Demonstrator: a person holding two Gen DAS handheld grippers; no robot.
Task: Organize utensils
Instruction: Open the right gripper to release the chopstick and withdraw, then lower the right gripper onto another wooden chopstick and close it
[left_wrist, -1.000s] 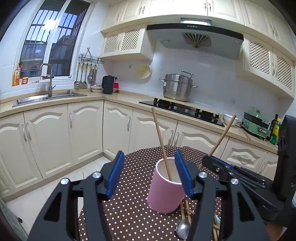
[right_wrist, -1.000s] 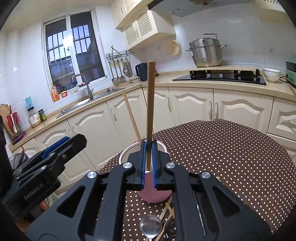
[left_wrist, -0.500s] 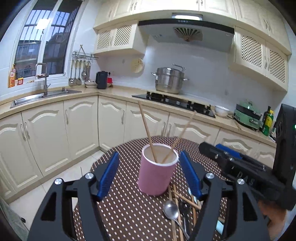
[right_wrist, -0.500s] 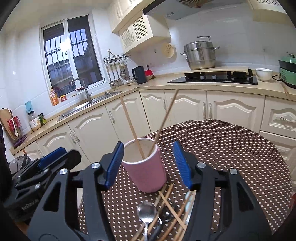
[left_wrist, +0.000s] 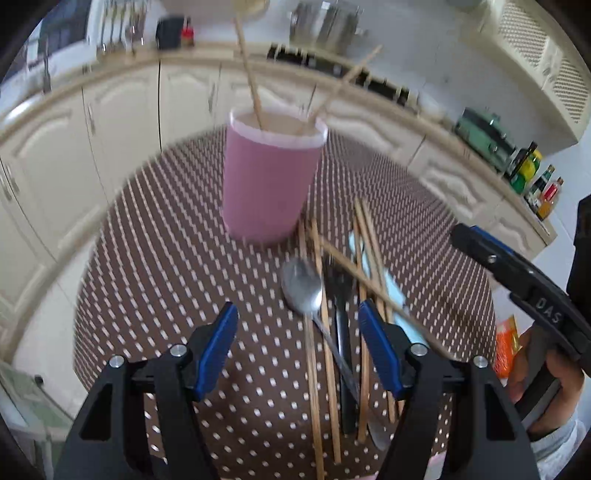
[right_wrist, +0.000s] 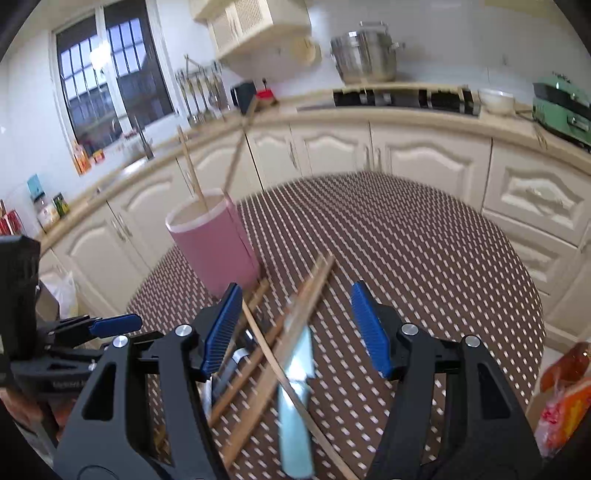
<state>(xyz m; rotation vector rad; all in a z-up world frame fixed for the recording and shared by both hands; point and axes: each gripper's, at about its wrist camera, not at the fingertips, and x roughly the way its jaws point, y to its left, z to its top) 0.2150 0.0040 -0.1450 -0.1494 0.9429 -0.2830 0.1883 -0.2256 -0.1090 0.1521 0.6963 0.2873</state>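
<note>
Both of your grippers have tipped down from the cup (left_wrist: 271, 177) toward the pile of utensils on the table (left_wrist: 166, 258), and the chopstick your right gripper (right_wrist: 295, 325) pinched a second ago now leans in the cup beside another one. Your right jaws have just been opening and stand released, hovering over the pile with loose chopsticks (right_wrist: 280, 325) and a pale blue handle (right_wrist: 295, 417) below the gap, nothing pressed between the pads. Your left gripper (left_wrist: 297, 343) has also been opening its jaws; they are released above the spoon (left_wrist: 301, 291), which lies just in front of the cup with a dark utensil (left_wrist: 341, 314), too blurred to name, beside it. Chopsticks in the pile cross one another, some lying over the spoon's handle. The cup stands upright on the dotted cloth, touching neither gripper. Your right hand (left_wrist: 543, 373) shows at the edge of the left view.
</note>
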